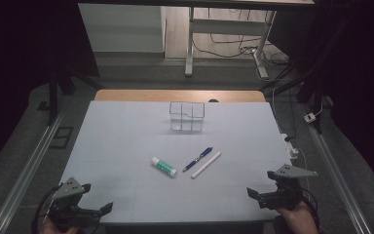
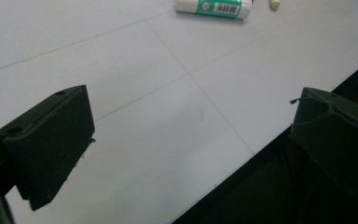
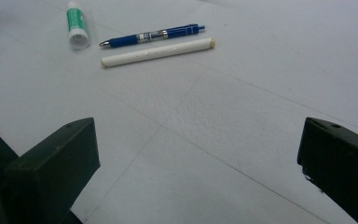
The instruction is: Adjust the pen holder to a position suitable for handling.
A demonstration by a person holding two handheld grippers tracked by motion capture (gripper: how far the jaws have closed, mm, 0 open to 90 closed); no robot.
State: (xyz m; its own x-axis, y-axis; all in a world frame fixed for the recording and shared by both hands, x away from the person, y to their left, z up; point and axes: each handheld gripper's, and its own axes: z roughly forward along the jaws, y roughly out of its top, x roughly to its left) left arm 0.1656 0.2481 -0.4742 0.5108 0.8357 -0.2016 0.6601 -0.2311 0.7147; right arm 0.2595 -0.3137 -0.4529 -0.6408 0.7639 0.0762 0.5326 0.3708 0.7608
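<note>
Two tools, left tool (image 1: 108, 206) and right tool (image 1: 251, 192), rest spread apart at the surface's (image 1: 126, 136) near corners; glue stick (image 1: 163, 166), blue pen (image 1: 197, 159) and white stick (image 1: 206, 165) lie mid-surface, clear organizer (image 1: 187, 116) toward the far edge

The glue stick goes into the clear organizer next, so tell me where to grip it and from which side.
Grip the glue stick across the middle of its green-labelled barrel, coming straight down from above. It lies flat on the table, clear of the blue pen, so jaws can straddle its round sides. The left tongs, open, are probably handier than the right tongs.
</note>
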